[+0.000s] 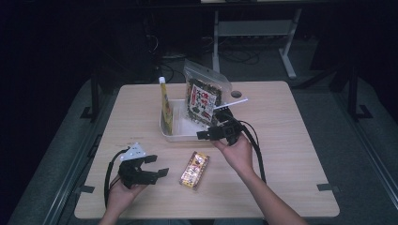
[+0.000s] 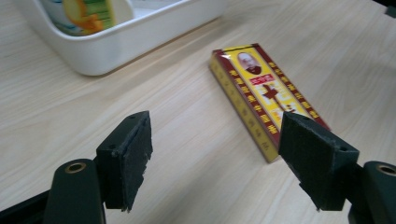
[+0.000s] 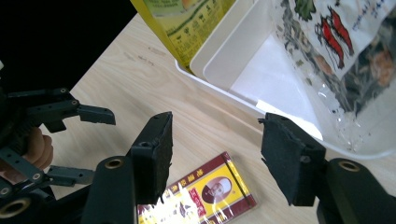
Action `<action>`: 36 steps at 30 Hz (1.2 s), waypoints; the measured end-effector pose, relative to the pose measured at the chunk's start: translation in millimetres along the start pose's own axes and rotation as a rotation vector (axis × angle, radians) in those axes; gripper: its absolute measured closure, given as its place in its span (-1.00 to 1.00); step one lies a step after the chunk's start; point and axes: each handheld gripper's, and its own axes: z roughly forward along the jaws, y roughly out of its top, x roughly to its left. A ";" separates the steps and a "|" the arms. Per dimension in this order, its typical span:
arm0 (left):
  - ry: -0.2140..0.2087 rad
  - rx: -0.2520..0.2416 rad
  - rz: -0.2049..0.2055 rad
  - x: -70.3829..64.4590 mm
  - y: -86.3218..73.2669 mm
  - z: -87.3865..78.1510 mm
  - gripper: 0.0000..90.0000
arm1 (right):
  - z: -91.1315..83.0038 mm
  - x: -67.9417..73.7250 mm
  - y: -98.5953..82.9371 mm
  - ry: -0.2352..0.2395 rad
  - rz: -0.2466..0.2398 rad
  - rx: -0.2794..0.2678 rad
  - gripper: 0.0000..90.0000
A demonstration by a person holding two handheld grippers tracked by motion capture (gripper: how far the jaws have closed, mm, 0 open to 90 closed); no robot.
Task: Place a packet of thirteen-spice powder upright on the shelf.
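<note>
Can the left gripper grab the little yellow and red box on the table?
Probably yes. The left gripper has its jaws open, the box lies flat just ahead, and bare table lies between them.

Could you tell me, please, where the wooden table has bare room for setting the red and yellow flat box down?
Bare wood lies right of the white plastic tray, out to the table edge, and left of the tray. The tray is crowded: a yellow packet and a clear printed snack bag stand inside. The red and yellow flat box lies between the left gripper and right gripper.
</note>
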 end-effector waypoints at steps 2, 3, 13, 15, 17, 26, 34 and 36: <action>-0.008 0.001 0.004 -3.8 0.8 2.6 -0.44 | 0.1 -1.6 -2.3 -0.002 0.001 0.006 -0.05; -0.014 0.001 0.005 -5.8 1.2 3.9 -0.45 | 0.1 -2.2 -3.4 -0.003 0.002 0.007 -0.06; -0.039 0.022 0.016 -28.0 2.6 20.9 -0.54 | 2.8 -4.2 -11.5 -0.013 -0.015 0.021 -0.08; -0.042 0.032 0.020 -33.0 2.6 26.2 -0.55 | 3.1 -4.1 -12.6 -0.017 -0.021 0.022 -0.10; -0.043 0.040 0.021 -35.6 2.6 29.1 -0.58 | 2.9 -4.2 -13.6 -0.017 -0.025 0.020 -0.12; -0.011 0.106 0.051 -58.2 -0.4 51.8 -0.63 | -1.1 -6.9 -17.7 -0.018 -0.031 0.014 -0.15; 0.014 0.128 0.048 -70.6 0.6 63.2 -0.64 | -4.0 -8.5 -19.9 -0.018 -0.027 0.002 -0.15; 0.020 0.132 0.045 -72.2 0.8 66.0 -0.64 | -3.7 -8.8 -20.1 -0.018 -0.027 0.003 -0.16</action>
